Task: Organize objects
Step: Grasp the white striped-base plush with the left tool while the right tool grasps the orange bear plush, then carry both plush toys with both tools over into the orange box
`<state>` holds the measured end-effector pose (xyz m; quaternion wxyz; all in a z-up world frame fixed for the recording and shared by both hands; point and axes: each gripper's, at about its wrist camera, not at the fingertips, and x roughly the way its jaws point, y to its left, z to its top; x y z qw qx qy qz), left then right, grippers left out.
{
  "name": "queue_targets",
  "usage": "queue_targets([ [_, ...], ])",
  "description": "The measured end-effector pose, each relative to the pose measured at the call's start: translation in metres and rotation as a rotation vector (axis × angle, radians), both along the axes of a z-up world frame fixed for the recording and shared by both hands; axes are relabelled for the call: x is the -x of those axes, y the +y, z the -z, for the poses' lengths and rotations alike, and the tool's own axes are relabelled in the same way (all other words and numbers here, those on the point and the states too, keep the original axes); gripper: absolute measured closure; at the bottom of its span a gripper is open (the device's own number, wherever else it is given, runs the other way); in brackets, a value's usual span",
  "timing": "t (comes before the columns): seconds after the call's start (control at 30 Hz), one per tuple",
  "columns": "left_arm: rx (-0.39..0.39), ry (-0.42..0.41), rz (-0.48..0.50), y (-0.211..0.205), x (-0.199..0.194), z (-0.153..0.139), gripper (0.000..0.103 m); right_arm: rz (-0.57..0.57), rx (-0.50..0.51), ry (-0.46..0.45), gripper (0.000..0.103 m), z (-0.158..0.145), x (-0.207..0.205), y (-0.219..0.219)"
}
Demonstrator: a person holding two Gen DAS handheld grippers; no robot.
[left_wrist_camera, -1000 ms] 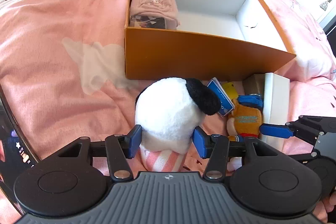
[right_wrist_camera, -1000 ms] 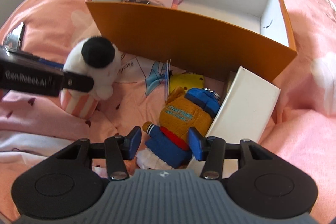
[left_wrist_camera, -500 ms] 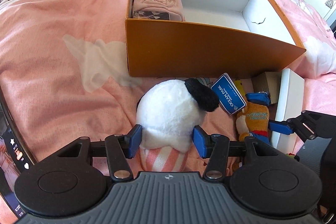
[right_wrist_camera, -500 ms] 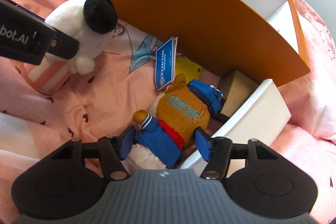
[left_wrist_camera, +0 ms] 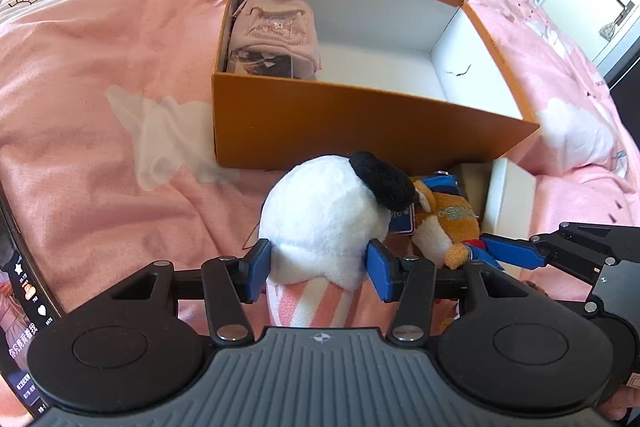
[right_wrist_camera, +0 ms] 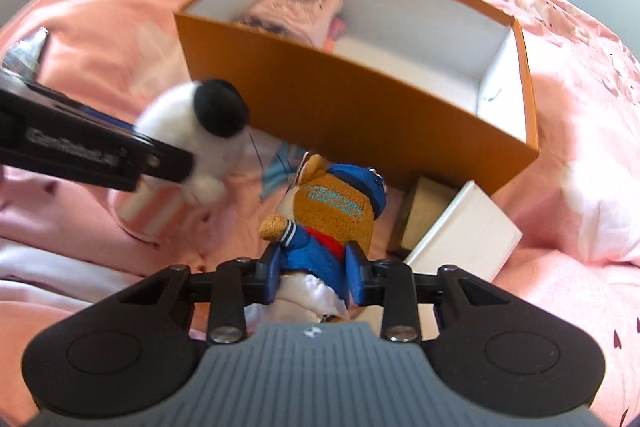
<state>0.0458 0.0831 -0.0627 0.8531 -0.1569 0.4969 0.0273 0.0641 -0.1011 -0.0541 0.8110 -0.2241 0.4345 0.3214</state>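
White plush (left_wrist_camera: 324, 223) with black ear and pink-striped base — judged light, soft, compressible; best pinched at the body's waist. The left gripper (left_wrist_camera: 320, 269) pinches it there, just off the orange box's (left_wrist_camera: 360, 123) near wall, above the pink bedspread (left_wrist_camera: 100, 131). Brown plush (right_wrist_camera: 332, 215) in blue jacket — likewise soft; the right gripper (right_wrist_camera: 314, 277) is clamped on its lower body, beside a white lid (right_wrist_camera: 464, 227).

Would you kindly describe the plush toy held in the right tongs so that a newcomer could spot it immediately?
Start at the big orange box on the pink bedspread; just in front of its near wall two soft toys are held. The brown plush sits in the right tongs, beside a white slab. Unlike the white, black-eared plush to its left, it wears blue clothes and a blue cap.
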Motion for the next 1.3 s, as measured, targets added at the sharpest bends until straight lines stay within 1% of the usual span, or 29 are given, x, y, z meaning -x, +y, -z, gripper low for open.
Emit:
queue_targets([
  [0.07,0.009,-0.008,0.002,-0.001,0.0,-0.003,0.045,-0.009,-0.038,0.012,0.068,-0.009,-0.001,-0.005],
  [0.27,0.031,-0.034,-0.009,-0.003,0.001,-0.012,0.046,0.026,-0.163,0.107,0.069,-0.032,-0.012,-0.02],
  [0.4,0.054,-0.066,-0.016,-0.003,0.003,-0.021,0.047,0.037,-0.218,0.109,0.069,-0.04,-0.019,-0.024],
  [0.63,0.116,-0.142,-0.024,-0.001,0.005,-0.046,0.047,0.039,-0.316,0.119,0.069,-0.067,-0.026,-0.037],
  [0.83,0.141,-0.225,-0.044,0.004,0.001,-0.071,0.047,0.029,-0.369,0.067,0.069,-0.091,-0.033,-0.042],
  [1.03,0.14,-0.306,-0.046,0.007,-0.012,-0.093,0.047,0.017,-0.409,-0.006,0.069,-0.113,-0.044,-0.043],
  [1.2,0.153,-0.352,-0.056,0.022,-0.031,-0.108,0.047,0.008,-0.442,-0.056,0.069,-0.125,-0.059,-0.042],
  [1.3,0.166,-0.362,-0.081,0.034,-0.044,-0.113,0.047,0.024,-0.464,-0.066,0.069,-0.129,-0.073,-0.043],
])
